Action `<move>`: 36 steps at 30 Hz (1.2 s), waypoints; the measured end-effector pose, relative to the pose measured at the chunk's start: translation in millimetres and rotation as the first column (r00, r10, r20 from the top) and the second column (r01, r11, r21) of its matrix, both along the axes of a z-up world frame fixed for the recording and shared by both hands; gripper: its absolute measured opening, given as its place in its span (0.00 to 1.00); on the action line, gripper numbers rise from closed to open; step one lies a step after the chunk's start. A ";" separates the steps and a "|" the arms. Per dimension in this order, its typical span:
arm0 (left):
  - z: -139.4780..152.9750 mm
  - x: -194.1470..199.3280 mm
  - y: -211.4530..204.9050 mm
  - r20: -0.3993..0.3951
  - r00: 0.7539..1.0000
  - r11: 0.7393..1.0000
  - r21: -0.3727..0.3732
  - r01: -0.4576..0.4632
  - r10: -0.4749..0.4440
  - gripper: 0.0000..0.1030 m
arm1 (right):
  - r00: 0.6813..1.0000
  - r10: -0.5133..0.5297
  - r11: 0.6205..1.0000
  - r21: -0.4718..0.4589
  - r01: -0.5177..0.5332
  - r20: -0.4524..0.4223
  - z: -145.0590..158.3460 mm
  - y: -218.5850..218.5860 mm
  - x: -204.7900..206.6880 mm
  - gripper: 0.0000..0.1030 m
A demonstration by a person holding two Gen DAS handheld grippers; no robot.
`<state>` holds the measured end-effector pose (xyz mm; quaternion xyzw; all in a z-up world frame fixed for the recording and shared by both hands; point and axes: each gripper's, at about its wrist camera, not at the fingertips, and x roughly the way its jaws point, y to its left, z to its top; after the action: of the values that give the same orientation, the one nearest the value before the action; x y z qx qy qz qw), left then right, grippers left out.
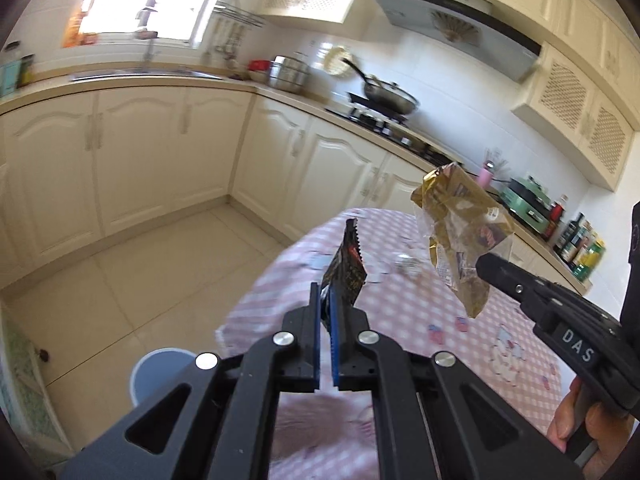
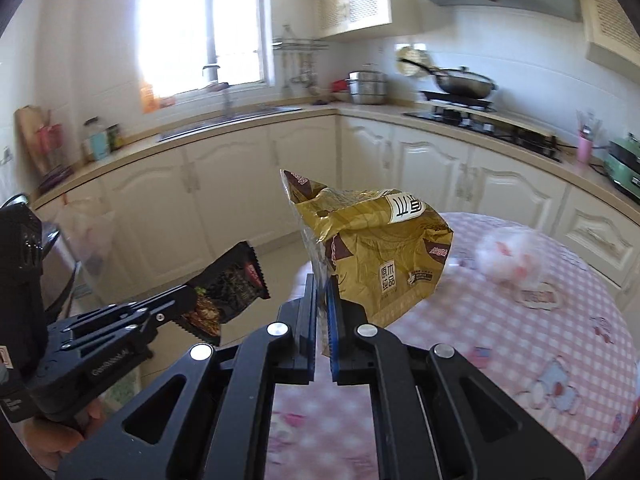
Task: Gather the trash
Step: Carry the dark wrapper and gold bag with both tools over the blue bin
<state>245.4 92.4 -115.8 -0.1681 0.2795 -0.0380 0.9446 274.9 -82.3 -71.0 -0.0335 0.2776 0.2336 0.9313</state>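
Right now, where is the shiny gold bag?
The gold bag hangs in the air, pinched in the right gripper, above the pink checked table and right of the black wrapper.

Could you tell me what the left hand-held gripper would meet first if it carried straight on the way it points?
Probably the pink checked table. The left hand-held gripper, shut on a black wrapper, points down over it. Depth is unclear; it might pass the table's edge and reach the floor.
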 end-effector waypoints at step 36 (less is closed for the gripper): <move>-214.2 19.3 212.7 -0.411 0.857 0.932 -0.047 -0.360 0.310 0.03 | 0.860 0.236 0.945 -0.100 -0.312 -0.452 -211.6 247.2 62.1 0.10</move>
<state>264.7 305.2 -330.0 -0.2759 0.4283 0.1450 0.8482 337.0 164.9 -282.6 -0.0987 0.4891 0.3411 0.7967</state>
